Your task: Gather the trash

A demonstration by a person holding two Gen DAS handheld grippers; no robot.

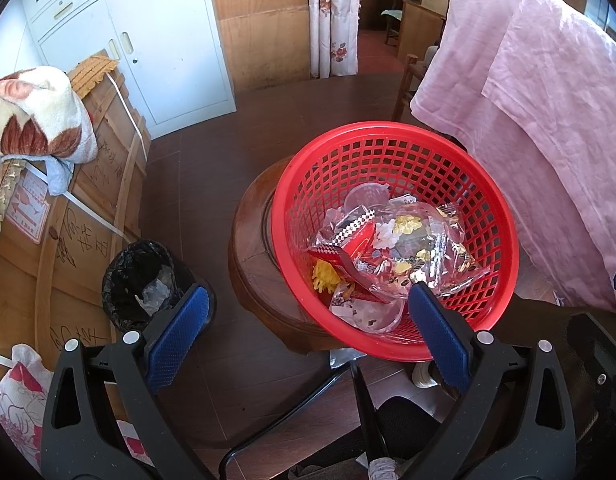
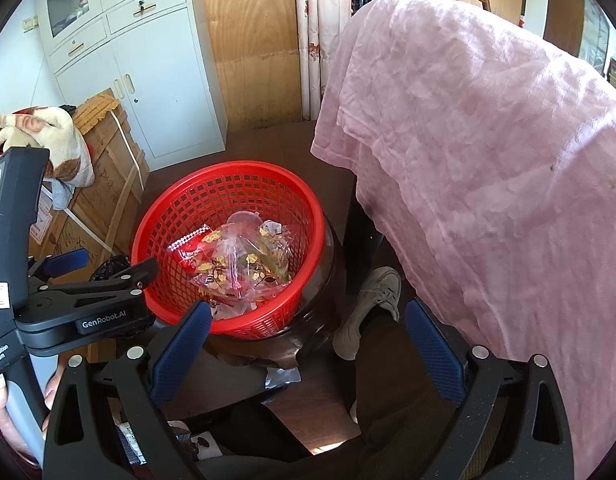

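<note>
Far left in the left wrist view: a wooden crate (image 1: 88,208) with handwritten characters, topped by a folded floral blanket (image 1: 36,120). Below it, on the dark floor (image 1: 196,168), a small bin lined with a black bag (image 1: 140,280), some pale crumpled scraps inside. Behind, a white metal cabinet (image 1: 148,40).

Left claw (image 1: 304,312) spread wide, nothing between its blue pads (image 1: 176,336); one pad over the bin's edge, the other over the near rim of the red basket (image 1: 388,140).

Centre: that red mesh basket sat on a round wooden stool (image 1: 260,264), tilted slightly toward the camera. Inside lay the trash: clear plastic wrappers (image 1: 420,248) printed with gold flowers, a red packet (image 1: 348,248), a clear plastic lid near the rim.

Right: a pink cloth (image 1: 528,120) draped over a chair, just beside the basket.

From the right wrist view, left claw body seen at far left, held in a hand (image 2: 4,408). Right claw (image 2: 308,344) likewise opened wide and empty, hovering near the basket (image 2: 168,200). A silver wrapper (image 2: 280,376) lay on the floor at the stool's foot. Further right, a pale shoe (image 2: 372,300) beside the pink cloth (image 2: 488,160).
</note>
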